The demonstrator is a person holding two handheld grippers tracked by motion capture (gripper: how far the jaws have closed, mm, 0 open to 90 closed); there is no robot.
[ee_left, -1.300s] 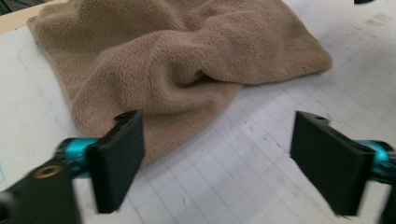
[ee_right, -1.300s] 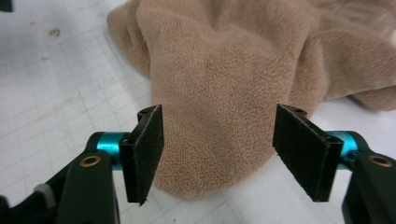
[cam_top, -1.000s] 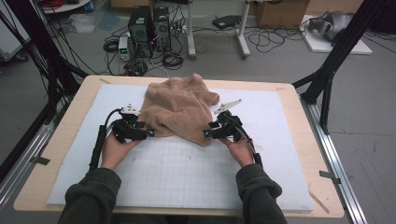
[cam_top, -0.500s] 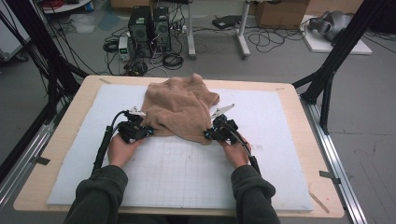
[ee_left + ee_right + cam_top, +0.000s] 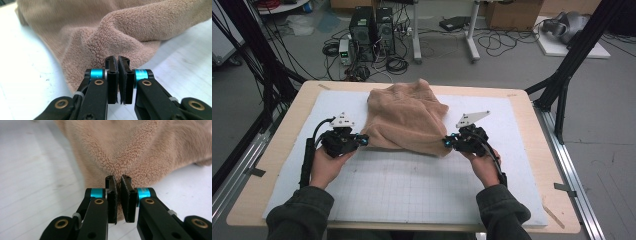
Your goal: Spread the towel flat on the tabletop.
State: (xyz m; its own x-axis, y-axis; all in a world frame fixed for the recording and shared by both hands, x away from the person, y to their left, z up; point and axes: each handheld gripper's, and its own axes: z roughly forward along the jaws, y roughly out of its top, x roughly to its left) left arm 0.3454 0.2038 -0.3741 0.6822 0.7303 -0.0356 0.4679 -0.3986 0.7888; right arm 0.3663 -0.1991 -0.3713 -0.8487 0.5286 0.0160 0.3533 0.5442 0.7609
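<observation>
A tan terry towel (image 5: pixel 404 117) lies bunched on the white gridded mat (image 5: pixel 412 185). Its near edge is stretched between my two grippers. The left gripper (image 5: pixel 362 140) pinches the towel's near left corner, with its jaws pressed together on the cloth (image 5: pixel 82 45). The right gripper (image 5: pixel 446 143) holds the near right corner in the same way, and a strip of towel (image 5: pixel 130 150) shows between its black pads (image 5: pixel 111 195). Both corners sit slightly raised off the mat. The far part of the towel rests in a heap toward the table's back edge.
The mat covers a wooden table (image 5: pixel 532 130) with bare margins at its sides. Black frame posts (image 5: pixel 562 85) stand at the back corners. Computers (image 5: pixel 372 25) and cables lie on the floor behind. Open mat stretches in front of the towel.
Both hands have moved outward and a little up, away from each other. The towel's near edge, which was bunched between them, is now pulled wider and taut.
</observation>
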